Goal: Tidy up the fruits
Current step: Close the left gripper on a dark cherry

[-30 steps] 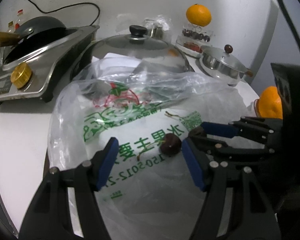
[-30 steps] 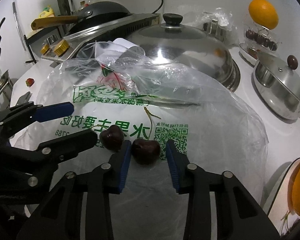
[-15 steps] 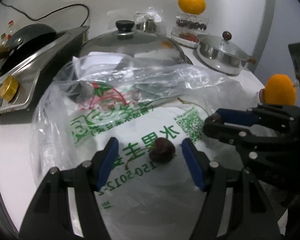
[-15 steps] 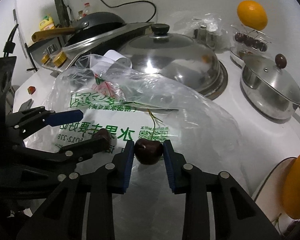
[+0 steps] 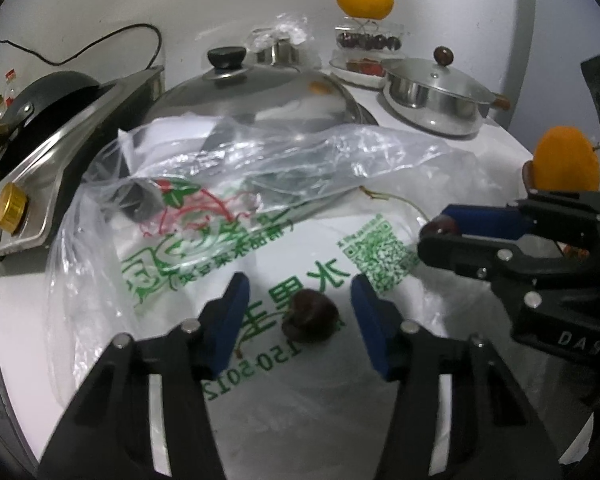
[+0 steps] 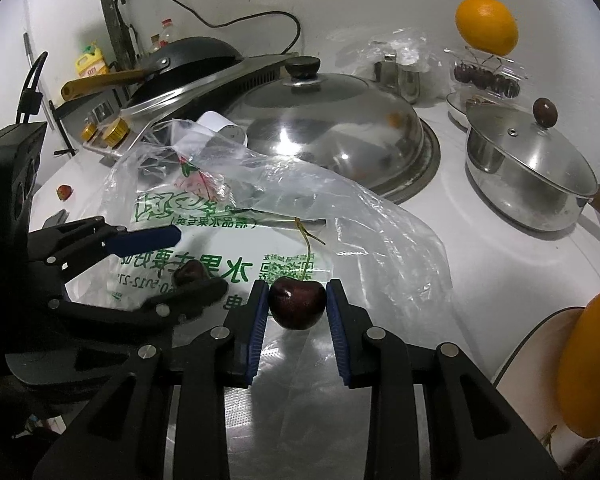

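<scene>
My right gripper [image 6: 297, 307] pinches a dark cherry [image 6: 297, 302] between its pads, stem pointing away. My left gripper [image 5: 296, 304] is spread wide around a second cherry [image 5: 310, 316] lying centred on the plastic bag [image 5: 340, 216], so I judge closing suffices.

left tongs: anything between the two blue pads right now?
Yes. In the left wrist view one loose dark cherry lies on the printed plastic bag between the open left tongs, nearer the right pad, touching neither. Nothing else sits there.
</scene>
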`<state>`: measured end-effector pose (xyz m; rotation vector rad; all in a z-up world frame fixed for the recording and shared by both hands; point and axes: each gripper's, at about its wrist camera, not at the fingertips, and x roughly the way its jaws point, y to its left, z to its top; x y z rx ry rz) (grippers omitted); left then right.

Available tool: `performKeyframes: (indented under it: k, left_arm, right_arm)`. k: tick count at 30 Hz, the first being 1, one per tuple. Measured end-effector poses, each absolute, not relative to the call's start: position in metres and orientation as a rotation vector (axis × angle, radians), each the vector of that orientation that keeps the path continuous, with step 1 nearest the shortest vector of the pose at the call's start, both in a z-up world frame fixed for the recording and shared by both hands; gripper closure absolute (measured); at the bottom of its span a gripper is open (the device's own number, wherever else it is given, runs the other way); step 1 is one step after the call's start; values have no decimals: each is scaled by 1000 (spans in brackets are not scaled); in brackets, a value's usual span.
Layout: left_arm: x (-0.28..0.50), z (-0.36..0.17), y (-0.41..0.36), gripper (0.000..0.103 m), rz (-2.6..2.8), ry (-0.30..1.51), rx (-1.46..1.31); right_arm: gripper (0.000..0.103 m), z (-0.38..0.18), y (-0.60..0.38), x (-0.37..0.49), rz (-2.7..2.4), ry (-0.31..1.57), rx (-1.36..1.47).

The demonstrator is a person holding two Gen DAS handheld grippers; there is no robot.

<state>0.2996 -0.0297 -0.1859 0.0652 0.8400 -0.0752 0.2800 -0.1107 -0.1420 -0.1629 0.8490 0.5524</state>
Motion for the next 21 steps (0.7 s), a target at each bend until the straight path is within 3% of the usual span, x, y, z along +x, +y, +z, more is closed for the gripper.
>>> performKeyframes:
  k: [4,8,10,21]
  left_arm:
    - [296,-187,-29,65,-78,840,64]
    - [294,-187,-30,69,-86,837,68]
    - [293,-186,-31,78,-97,833,67]
    - [285,-181,-32,78,-123,819,59]
  right_arm:
    - [72,-142,-111,280,554,849,-164]
    - [72,-142,-111,279,554,848,-165]
    - [72,-142,-111,279,554,847,-167]
    - [72,-137,-109,272,544,839,-176]
